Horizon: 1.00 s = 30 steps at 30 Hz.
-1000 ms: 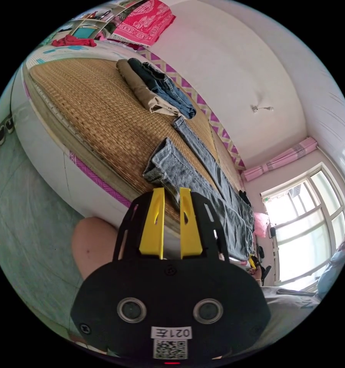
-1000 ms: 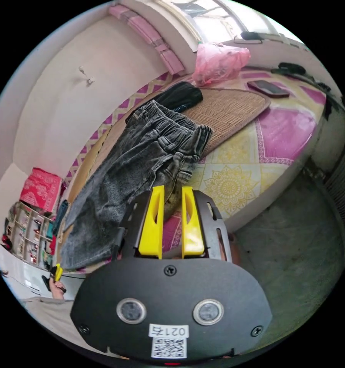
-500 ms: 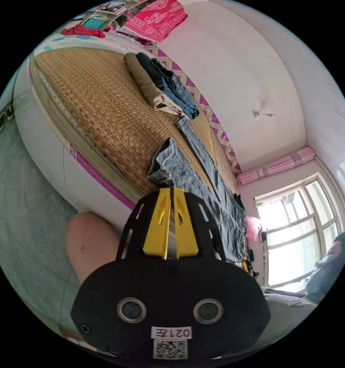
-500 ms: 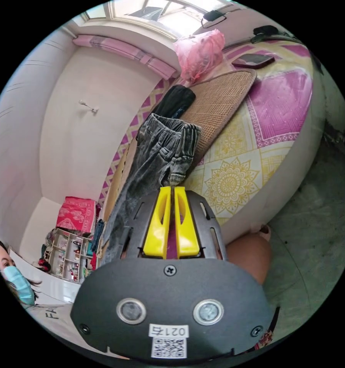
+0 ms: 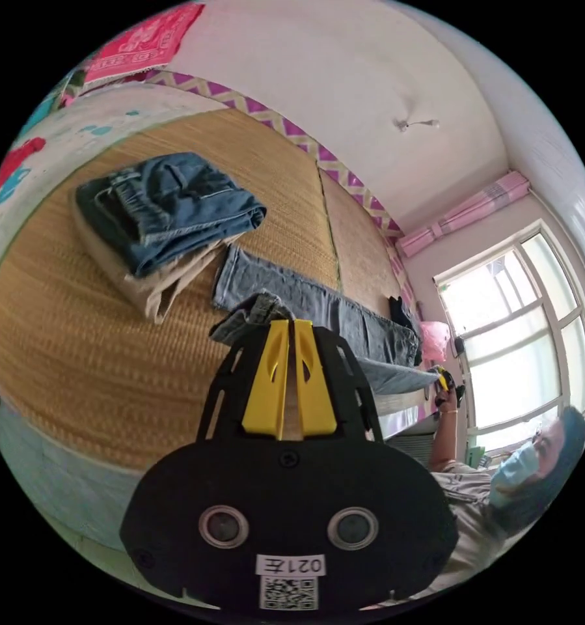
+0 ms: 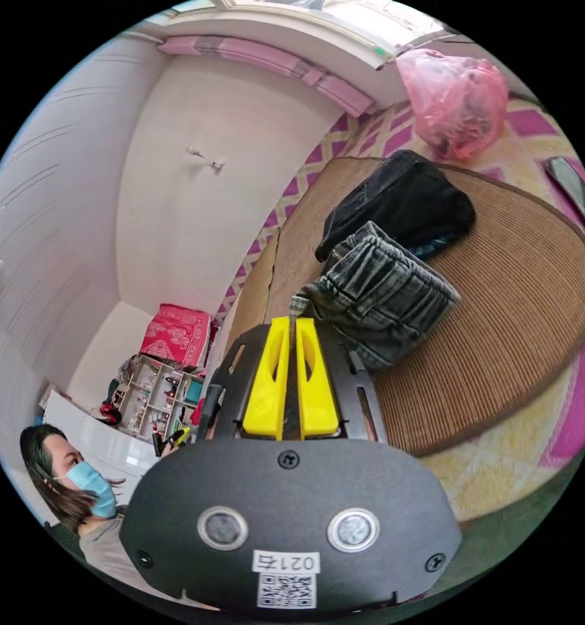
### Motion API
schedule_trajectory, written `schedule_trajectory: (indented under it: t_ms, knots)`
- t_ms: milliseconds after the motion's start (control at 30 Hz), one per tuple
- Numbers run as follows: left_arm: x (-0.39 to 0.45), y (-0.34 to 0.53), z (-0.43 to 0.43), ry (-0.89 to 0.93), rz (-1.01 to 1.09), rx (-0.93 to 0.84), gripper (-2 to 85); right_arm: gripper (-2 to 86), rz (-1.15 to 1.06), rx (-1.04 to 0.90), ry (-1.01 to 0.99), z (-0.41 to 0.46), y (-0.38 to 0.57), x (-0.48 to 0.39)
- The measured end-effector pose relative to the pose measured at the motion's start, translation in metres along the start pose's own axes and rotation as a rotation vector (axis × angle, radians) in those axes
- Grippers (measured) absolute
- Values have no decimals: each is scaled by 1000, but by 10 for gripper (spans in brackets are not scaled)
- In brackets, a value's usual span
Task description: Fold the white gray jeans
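Observation:
The washed-grey jeans (image 5: 318,311) lie stretched along the woven mat (image 5: 110,338) on the bed. My left gripper (image 5: 291,323) is shut on the bunched hem end of the near leg, which is raised off the mat. In the right gripper view the jeans' elastic waist (image 6: 383,306) is doubled over on itself, and my right gripper (image 6: 292,320) is shut on its near edge. The right gripper (image 5: 440,379) also appears small at the far end of the jeans, in the person's hand. The left gripper (image 6: 178,435) shows tiny near the shelves.
A folded stack of blue jeans (image 5: 175,202) over khaki trousers (image 5: 155,286) lies just beyond the hem. A black folded garment (image 6: 403,195), a pink bag (image 6: 458,97) and a phone (image 6: 578,195) sit past the waist. A masked person (image 5: 520,469) stands beside the bed.
Both grippers went from open to shut on the jeans' near edge. Both hands then rose over the bed, lifting hem and waist, and the waist now folds onto itself.

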<state>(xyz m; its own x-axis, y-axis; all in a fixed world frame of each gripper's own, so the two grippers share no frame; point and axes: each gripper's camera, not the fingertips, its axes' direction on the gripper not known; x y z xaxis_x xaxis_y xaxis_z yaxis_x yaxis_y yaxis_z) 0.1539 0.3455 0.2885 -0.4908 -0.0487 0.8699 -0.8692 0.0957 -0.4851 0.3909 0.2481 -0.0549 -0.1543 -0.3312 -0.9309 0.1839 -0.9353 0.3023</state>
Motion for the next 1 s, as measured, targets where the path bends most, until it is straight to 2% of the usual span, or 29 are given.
schedule_trajectory:
  t_ms: [200,300,433,567,667,767,900,1000]
  knots:
    - [-24,-142,127,-69,-78,-156,-7,15,51,-90,73,119,-99,10]
    - [-50,-158,176,-50,-166,-191,2,35,105,-91,112,166,-120,28]
    - [-49,-156,171,-13,-86,-154,34,57,60,-97,83,182,-124,22]
    - [-35,-131,124,-102,24,-44,53,35,-102,-44,54,164,-102,-17]
    - [-7,-110,133,-103,163,-110,58,11,-263,-50,65,166,-79,-61]
    - [42,-89,166,-117,341,-152,57,10,-539,-208,145,221,-54,-123]
    - [127,-65,226,-253,700,-184,56,55,-933,-387,387,333,-20,-199]
    - [168,-60,269,-275,876,-223,56,73,-1148,-528,515,404,-6,-225]
